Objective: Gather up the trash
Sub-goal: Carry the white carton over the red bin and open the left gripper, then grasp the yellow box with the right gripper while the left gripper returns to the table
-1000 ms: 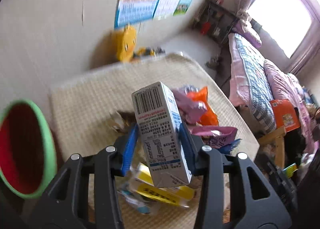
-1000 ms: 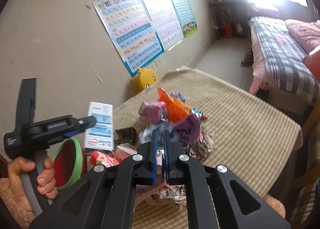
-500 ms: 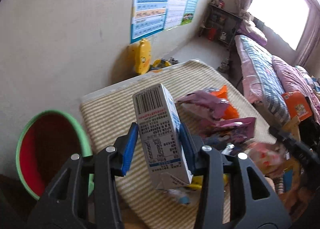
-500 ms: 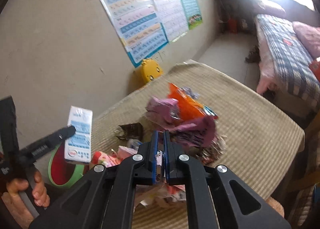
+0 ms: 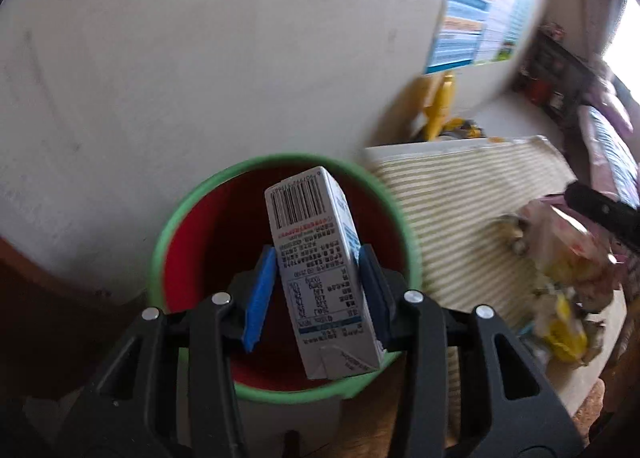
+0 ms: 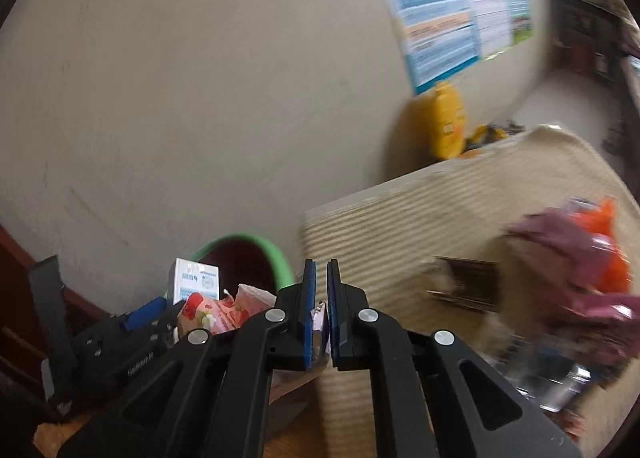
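Both claws have swung away from the trash heap toward the green-rimmed bin since the earlier frames. From the left wrist, the left claw (image 5: 316, 290) clamps a white drink carton (image 5: 320, 274) between its blue pads, barcode end up, directly over the red mouth of the bin (image 5: 160, 258). Right of the bin lies the striped worktop (image 5: 460, 210), with blurred wrappers (image 5: 568, 270) at its far right edge. From the right wrist, the right claw (image 6: 321, 310) is clenched on a thin pale wrapper (image 6: 319, 324) pinched between its pads. Left of it, the carton (image 6: 194, 282) stands at the bin (image 6: 276, 258) rim, beside a pink strawberry-print packet (image 6: 212, 314). Purple and orange wrappers (image 6: 576, 254) lie on the worktop (image 6: 400, 234), well right of the bin.
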The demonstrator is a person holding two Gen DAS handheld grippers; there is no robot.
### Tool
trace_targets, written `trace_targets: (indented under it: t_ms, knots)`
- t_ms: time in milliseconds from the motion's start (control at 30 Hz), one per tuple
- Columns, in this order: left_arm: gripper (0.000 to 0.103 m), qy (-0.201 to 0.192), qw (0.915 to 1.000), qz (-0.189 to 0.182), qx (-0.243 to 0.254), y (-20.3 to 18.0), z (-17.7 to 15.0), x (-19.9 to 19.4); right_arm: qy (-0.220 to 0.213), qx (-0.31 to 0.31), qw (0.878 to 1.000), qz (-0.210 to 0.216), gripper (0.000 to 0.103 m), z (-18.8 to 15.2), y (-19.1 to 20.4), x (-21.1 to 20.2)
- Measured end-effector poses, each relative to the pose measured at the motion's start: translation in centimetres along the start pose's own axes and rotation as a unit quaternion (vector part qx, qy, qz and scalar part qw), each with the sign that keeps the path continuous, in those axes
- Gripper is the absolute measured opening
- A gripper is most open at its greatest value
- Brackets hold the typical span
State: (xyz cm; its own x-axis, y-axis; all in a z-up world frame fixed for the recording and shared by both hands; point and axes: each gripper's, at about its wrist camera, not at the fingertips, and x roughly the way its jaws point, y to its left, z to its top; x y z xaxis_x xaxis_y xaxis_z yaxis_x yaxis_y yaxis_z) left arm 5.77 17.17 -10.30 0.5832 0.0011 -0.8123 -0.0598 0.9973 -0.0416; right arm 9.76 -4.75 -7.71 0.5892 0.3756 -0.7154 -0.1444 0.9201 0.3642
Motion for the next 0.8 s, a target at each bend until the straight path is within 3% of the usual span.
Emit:
trace_targets:
  t_ms: [167,233,300,333,567,800]
  knots:
    - [0.043,0.015,0.9989,0.034,-0.027,2.8,-0.9,1.1,0.034,-0.020,0.999,0.014,0.008,0.7,4.3,5.1]
    - [0.055,0.017,0.9983,0.034,-0.043,3.7,-1.3,1.2,0.038,-0.019,0.999,0.020,0.027,0.9,5.2,5.9]
    - [0.060,0.017,0.9978,0.032,-0.055,4.2,-1.6,1.2,0.036,-0.013,0.998,0.042,0.044,1.4,6.2,6.4]
    - [0.063,0.016,0.9978,0.033,-0.055,4.4,-1.6,1.2,0.031,-0.013,0.998,0.046,0.046,1.6,6.2,6.4]
    - [0.063,0.014,0.9987,0.025,-0.043,3.7,-1.5,1.2,0.013,-0.013,0.999,0.042,0.047,1.8,5.8,4.4]
    - [0.063,0.016,0.9997,0.006,-0.017,1.1,-1.2,1.1,0.004,-0.004,1.000,0.008,0.047,0.9,2.2,0.6]
